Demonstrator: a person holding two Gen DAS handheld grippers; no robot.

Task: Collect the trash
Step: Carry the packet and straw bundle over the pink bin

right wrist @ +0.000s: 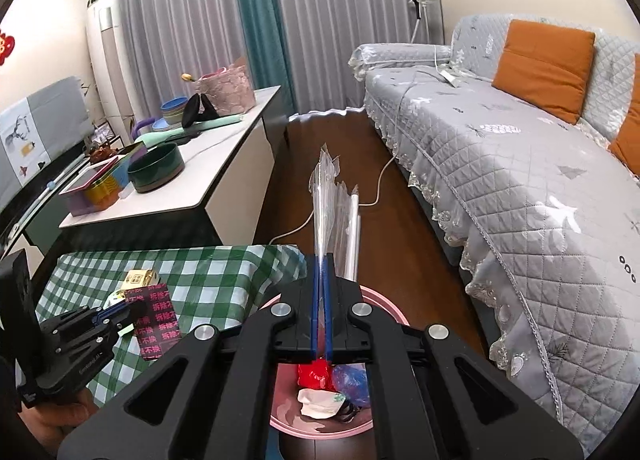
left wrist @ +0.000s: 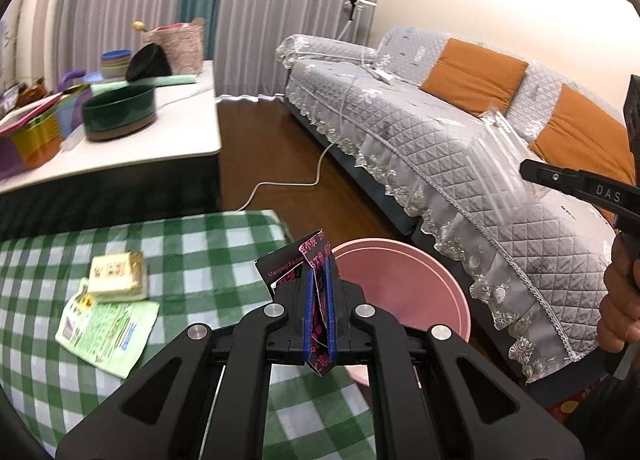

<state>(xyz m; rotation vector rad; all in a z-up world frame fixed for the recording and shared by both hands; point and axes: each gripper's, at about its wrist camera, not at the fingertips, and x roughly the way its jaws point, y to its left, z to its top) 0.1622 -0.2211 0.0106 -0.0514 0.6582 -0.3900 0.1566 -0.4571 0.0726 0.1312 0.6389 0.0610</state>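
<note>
My left gripper (left wrist: 319,292) is shut on a black packet with pink print (left wrist: 316,256) and holds it at the near rim of the pink bin (left wrist: 404,280). It also shows in the right wrist view (right wrist: 120,314) with the packet (right wrist: 157,324). My right gripper (right wrist: 321,280) is shut on a clear plastic wrapper (right wrist: 326,196) above the pink bin (right wrist: 384,302), which holds red, blue and white trash (right wrist: 332,384). On the green checked cloth (left wrist: 192,260) lie a yellow box (left wrist: 116,276) and a green leaflet (left wrist: 108,334).
A white table (right wrist: 224,168) carries a dark green bowl (right wrist: 156,168), coloured bowls and boxes. A grey quilted sofa (right wrist: 520,164) with orange cushions runs along the right. A white cable (right wrist: 376,196) lies on the wooden floor between them.
</note>
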